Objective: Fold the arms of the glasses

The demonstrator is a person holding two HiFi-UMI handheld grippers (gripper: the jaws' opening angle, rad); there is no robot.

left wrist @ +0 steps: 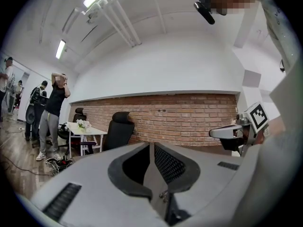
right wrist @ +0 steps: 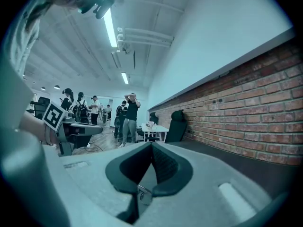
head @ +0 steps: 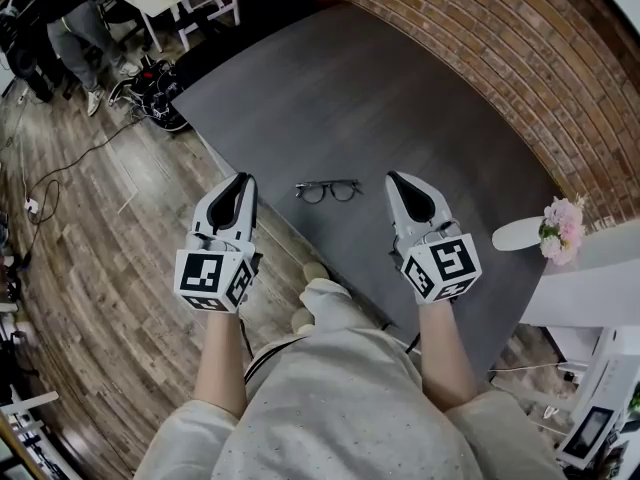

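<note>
Black-framed glasses point(head: 328, 190) lie on the dark grey table point(head: 400, 98) near its front edge, between my two grippers. My left gripper point(head: 243, 180) hangs to their left, over the table's edge, with its jaws closed together and nothing in them. To their right is my right gripper point(head: 393, 178), also shut and empty. Neither touches the glasses. Both point level and away from me. The gripper views show the meeting jaws point(left wrist: 152, 144) point(right wrist: 151, 144) but not the glasses. How the glasses' arms stand is too small to tell.
A brick wall point(head: 500, 58) runs behind the table. A white vase with pink flowers point(head: 558, 230) stands on a white ledge at the right. Wooden floor with cables point(head: 60, 168) lies to the left; people point(right wrist: 130, 117), a white table and office chairs stand farther off.
</note>
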